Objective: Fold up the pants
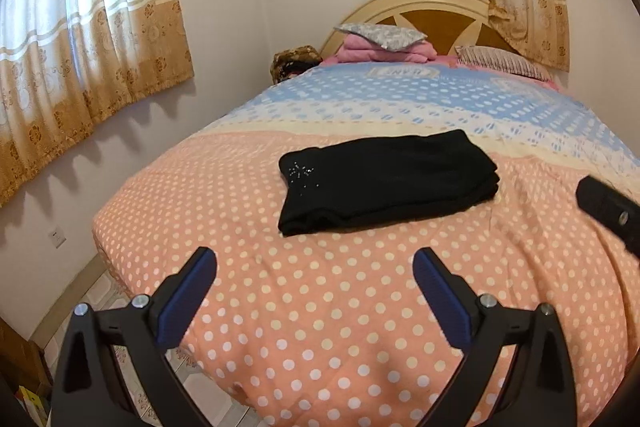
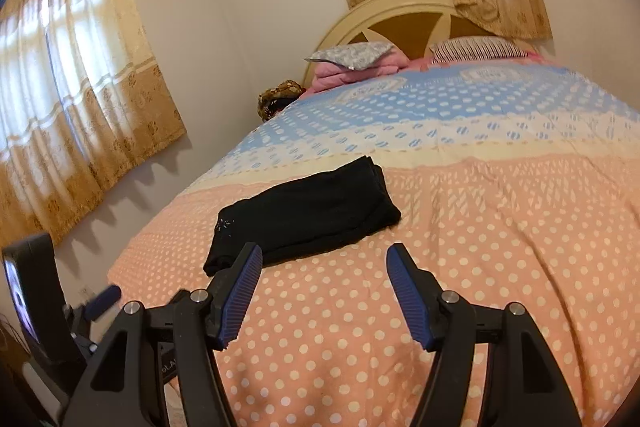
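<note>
The pants (image 1: 388,183) are seen just above the centre of the left wrist frame, laid on the bed (image 1: 320,327) as a compact black bundle of several layers; in the right wrist frame the pants (image 2: 304,219) sit left of centre, just beyond the left fingertip. The fold is judged to be finished or nearly so.

The left gripper (image 1: 314,267) is held at the bottom of its frame with the fingers (image 1: 188,295) spread wide and nothing between them, well short of the bundle. The right gripper (image 2: 322,263) is likewise held wide open and empty; its fingers (image 2: 240,291) appear close to the near edge of the cloth, though contact cannot be confirmed through the fisheye distortion.

The fabric is judged to be soft, limp and light, with no stiffness of its own, so any lifted edge would be expected to sag and the layers to slide apart. A small sparkly motif is seen at the left end. If the bundle is to be gripped again, the stacked layers at the thick right-hand fold, or both short ends together, would best be pinched, so that all layers are caught at once.
</note>
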`<state>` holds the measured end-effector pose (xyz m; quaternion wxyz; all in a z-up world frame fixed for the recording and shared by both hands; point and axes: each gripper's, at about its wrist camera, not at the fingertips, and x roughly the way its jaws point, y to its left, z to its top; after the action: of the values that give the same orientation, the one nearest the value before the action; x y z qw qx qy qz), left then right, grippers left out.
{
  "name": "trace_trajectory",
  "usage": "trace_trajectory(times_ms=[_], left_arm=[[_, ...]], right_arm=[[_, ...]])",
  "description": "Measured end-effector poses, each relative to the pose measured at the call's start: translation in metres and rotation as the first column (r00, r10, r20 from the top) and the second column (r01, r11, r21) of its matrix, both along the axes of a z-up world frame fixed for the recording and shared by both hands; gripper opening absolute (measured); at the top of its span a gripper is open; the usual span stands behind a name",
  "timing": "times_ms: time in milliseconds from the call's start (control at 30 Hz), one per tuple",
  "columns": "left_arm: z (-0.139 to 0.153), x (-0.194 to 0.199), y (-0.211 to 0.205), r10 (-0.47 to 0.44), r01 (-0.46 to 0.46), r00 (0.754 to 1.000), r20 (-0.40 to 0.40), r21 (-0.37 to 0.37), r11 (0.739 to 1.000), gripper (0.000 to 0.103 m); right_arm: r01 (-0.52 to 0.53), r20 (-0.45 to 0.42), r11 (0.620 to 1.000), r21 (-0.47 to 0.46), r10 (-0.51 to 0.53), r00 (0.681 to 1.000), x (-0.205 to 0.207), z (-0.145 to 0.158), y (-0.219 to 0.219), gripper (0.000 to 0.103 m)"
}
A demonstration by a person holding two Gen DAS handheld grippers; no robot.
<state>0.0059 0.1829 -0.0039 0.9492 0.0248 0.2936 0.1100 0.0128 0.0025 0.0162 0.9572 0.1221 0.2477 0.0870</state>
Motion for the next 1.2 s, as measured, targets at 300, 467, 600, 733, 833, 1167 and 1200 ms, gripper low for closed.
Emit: trace_trajectory(times_ms=[300, 467, 600, 733, 833, 1167, 1200], left_arm=[[0.007, -0.009, -0.005, -0.01, 0.009, 0.999, 0.032, 0.013, 1.0, 0.103], [0.009, -0.011, -0.005, -0.011, 0.011, 0.999, 0.038, 0.003, 1.0, 0.103], [0.011, -0.012, -0.007, -0.014, 0.014, 0.999, 0.044, 0.005, 1.0, 0.103], [0.012, -0.012, -0.009, -0.022, 0.021, 0.999, 0.043, 0.008, 1.0, 0.103], [0.012, -0.011, -0.012, -0.024, 0.024, 0.999, 0.039, 0.014, 1.0, 0.103], [0.011, -0.012, -0.015, -0.04, 0.039, 0.999, 0.035, 0.009, 0.999, 0.103], [0.011, -0.012, -0.015, -0.041, 0.041, 0.999, 0.035, 0.007, 0.999, 0.103]], right_arm=[[0.001, 0.032, 0.999, -0.037, 0.0, 0.999, -0.014, 0.008, 0.009, 0.067], [0.005, 0.05, 0.999, -0.046, -0.002, 0.999, -0.019, 0.012, 0.01, 0.067], [0.01, 0.059, 0.999, -0.046, -0.007, 0.998, -0.02, 0.013, 0.008, 0.067], [0.014, 0.066, 0.999, -0.041, -0.011, 0.998, -0.021, 0.014, 0.005, 0.067], [0.016, 0.062, 0.999, -0.033, -0.014, 0.998, -0.021, 0.012, 0.002, 0.067], [0.022, 0.058, 1.0, -0.021, -0.021, 0.998, -0.023, 0.012, -0.004, 0.067], [0.021, 0.056, 1.0, -0.022, -0.019, 0.998, -0.023, 0.012, -0.004, 0.067]])
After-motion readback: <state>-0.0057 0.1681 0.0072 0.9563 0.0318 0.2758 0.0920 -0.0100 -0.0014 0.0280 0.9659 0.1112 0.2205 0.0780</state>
